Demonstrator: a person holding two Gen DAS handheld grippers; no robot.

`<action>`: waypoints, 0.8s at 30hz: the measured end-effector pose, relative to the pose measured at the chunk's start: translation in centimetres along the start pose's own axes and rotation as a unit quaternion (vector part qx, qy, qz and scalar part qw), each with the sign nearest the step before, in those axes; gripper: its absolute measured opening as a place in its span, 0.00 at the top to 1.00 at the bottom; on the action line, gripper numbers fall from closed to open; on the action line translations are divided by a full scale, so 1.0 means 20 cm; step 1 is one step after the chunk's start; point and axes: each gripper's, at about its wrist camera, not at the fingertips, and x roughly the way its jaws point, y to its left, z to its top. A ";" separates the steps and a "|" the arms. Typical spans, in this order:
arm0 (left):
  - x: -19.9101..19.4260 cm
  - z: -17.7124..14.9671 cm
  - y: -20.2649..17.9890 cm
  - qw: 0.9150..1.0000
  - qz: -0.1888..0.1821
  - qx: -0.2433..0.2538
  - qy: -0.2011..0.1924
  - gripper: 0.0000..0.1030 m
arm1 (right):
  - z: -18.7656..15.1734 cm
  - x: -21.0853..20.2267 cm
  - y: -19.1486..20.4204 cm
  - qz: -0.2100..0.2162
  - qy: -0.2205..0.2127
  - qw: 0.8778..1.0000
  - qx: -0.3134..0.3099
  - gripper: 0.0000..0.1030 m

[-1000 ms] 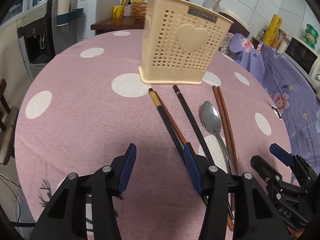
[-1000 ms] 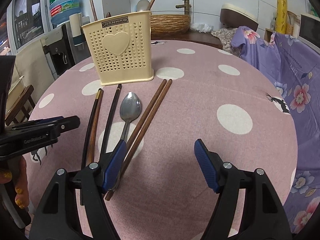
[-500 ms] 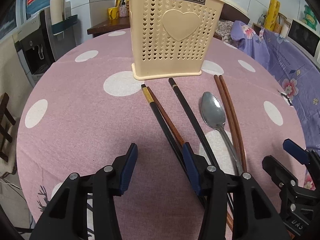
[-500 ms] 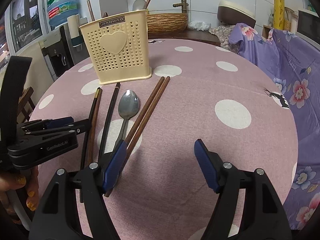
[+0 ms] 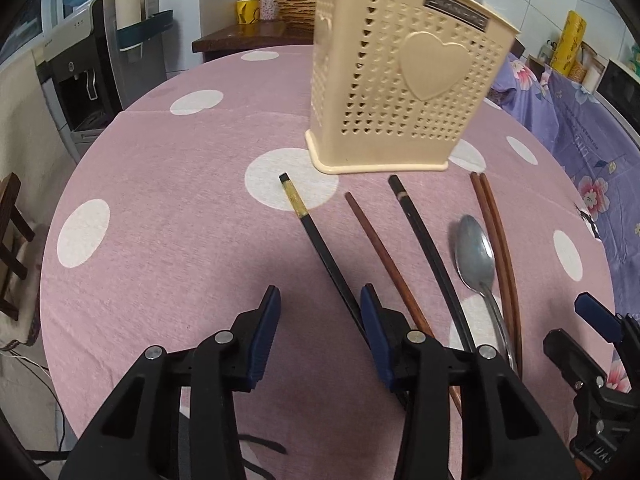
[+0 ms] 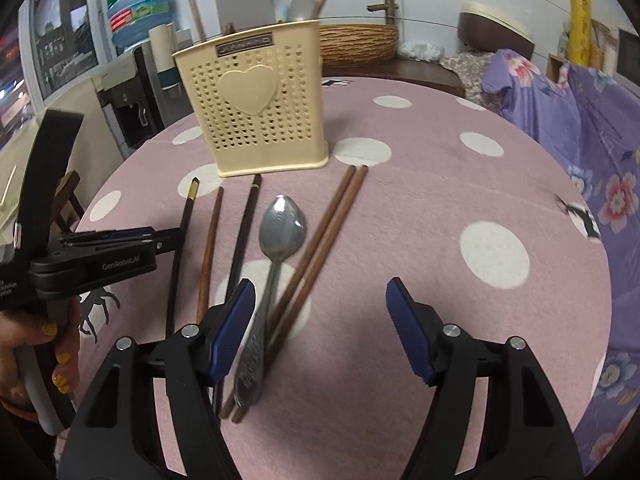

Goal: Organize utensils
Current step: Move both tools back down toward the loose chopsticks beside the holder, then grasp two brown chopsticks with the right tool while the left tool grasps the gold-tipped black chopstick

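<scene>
A cream perforated utensil holder (image 5: 404, 92) (image 6: 256, 116) with a heart stands at the far side of the pink dotted table (image 5: 160, 240). In front of it lie a gold-banded black chopstick (image 5: 316, 240) (image 6: 182, 240), a brown chopstick (image 5: 380, 256), a black chopstick (image 5: 428, 248), a metal spoon (image 5: 476, 256) (image 6: 282, 228) and a brown chopstick pair (image 5: 500, 248) (image 6: 320, 240). My left gripper (image 5: 320, 332) is closing, with the gold-banded chopstick just inside its right pad and unpinched. My right gripper (image 6: 320, 332) is closing too; the spoon handle and the brown pair lie between its jaws, ungripped.
A spoon and chopsticks (image 6: 304, 8) stick up out of the holder. A water dispenser (image 5: 80, 80) and a wooden chair (image 5: 12, 240) stand to the left. A purple floral cloth (image 6: 580, 152) covers furniture on the right. A hand (image 6: 40, 352) holds the left gripper.
The gold-banded black chopstick has swung left, away from the brown one it lay against. Both grippers' jaws have narrowed a little. The left gripper has shifted across the table.
</scene>
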 end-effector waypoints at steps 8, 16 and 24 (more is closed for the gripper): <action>0.06 0.10 0.03 1.000 0.007 -0.007 0.010 0.61 | 0.10 0.13 0.02 -0.002 0.027 1.000 -0.005 0.46; 0.08 0.13 0.03 1.000 0.015 -0.006 0.007 0.67 | 0.26 0.36 -0.18 -0.025 0.064 0.994 0.086 0.61; 0.08 0.14 0.04 1.000 0.013 -0.003 0.008 0.70 | 0.35 0.47 -0.21 -0.040 0.072 0.991 0.106 0.67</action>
